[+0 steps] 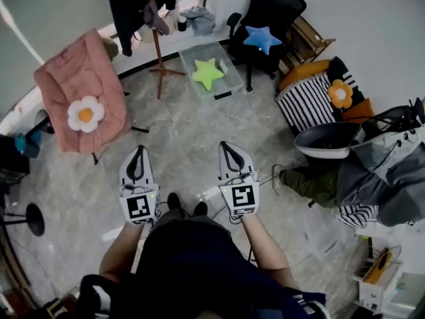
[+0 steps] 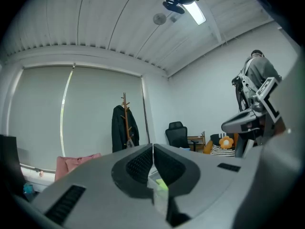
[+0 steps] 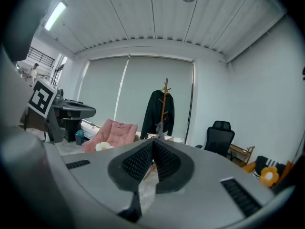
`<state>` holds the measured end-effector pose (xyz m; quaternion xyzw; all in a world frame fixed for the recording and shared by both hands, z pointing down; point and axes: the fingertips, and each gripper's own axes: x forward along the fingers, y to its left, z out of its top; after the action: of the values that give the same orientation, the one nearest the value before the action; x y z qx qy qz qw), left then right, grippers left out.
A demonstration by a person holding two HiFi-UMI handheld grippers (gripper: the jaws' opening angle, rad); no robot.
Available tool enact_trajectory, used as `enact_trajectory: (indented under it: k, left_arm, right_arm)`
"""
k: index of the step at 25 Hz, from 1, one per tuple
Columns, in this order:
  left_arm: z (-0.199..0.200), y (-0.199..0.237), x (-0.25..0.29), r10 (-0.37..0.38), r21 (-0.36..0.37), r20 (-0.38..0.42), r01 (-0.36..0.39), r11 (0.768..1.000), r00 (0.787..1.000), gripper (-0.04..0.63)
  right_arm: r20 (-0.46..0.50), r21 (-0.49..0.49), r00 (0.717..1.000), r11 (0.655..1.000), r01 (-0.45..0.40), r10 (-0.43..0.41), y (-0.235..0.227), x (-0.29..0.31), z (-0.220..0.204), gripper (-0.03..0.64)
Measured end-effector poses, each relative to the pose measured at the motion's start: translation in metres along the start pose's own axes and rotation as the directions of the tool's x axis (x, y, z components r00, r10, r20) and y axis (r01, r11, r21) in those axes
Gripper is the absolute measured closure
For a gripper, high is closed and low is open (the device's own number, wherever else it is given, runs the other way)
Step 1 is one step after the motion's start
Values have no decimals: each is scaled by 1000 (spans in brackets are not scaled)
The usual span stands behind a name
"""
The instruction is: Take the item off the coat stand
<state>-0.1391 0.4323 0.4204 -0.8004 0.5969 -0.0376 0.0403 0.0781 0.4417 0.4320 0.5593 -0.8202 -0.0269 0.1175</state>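
Observation:
The wooden coat stand (image 1: pixel 158 48) rises at the far side of the room, with a black coat (image 1: pixel 133 5) and a small grey item (image 1: pixel 157 18) hanging on it. My left gripper (image 1: pixel 137 151) and right gripper (image 1: pixel 230 147) are held side by side over the floor, well short of the stand, both shut and empty. In the left gripper view the stand (image 2: pixel 125 109) and coat (image 2: pixel 122 130) show far off above the closed jaws (image 2: pixel 153 148). The right gripper view has the coat (image 3: pixel 161 111) and grey item (image 3: pixel 159 128) straight beyond its closed jaws (image 3: pixel 152 143).
A pink chair (image 1: pixel 93 78) with a flower cushion (image 1: pixel 85 113) stands left of the stand. A clear bin (image 1: pixel 229 78) with a green star cushion (image 1: pixel 207 72) and a black office chair (image 1: pixel 265 8) are to its right. A striped cushion (image 1: pixel 305 102) and equipment crowd the right side.

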Motion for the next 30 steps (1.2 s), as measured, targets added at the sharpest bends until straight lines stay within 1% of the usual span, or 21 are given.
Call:
enact_trajectory:
  k: [4, 10, 17, 21, 28, 29, 30]
  left_arm:
    - [-1, -2, 2, -1, 2, -8, 1, 1000, 1000, 569]
    - [-3, -1, 10, 0, 15, -6, 0, 1000, 1000, 569]
    - [-3, -2, 19, -10, 23, 0, 10, 1000, 1000, 569]
    - [-4, -7, 25, -24, 22, 3, 24, 999, 1000, 569]
    - [-5, -16, 30, -75, 16, 2, 75, 997, 997, 566]
    - [-5, -16, 32, -80, 10, -2, 80, 997, 997, 541]
    - [-5, -17, 33, -87, 5, -6, 87, 996, 996, 487]
  right_arm:
    - [8, 21, 1000, 1000, -4, 4, -1, 2, -1, 597]
    - [-4, 18, 1000, 1000, 12, -12, -5, 10, -7, 597]
    - [-4, 17, 1000, 1000, 6, -6, -7, 14, -7, 597]
    - [-2, 11, 1000, 1000, -1, 1, -9, 16, -8, 597]
    - [-6, 22, 1000, 1000, -8, 8, -11, 15, -11, 597]
    - [-5, 21, 1000, 1000, -9, 9, -12, 15, -10, 597]
    - [-5, 19, 1000, 1000, -10, 10, -12, 16, -10, 597]
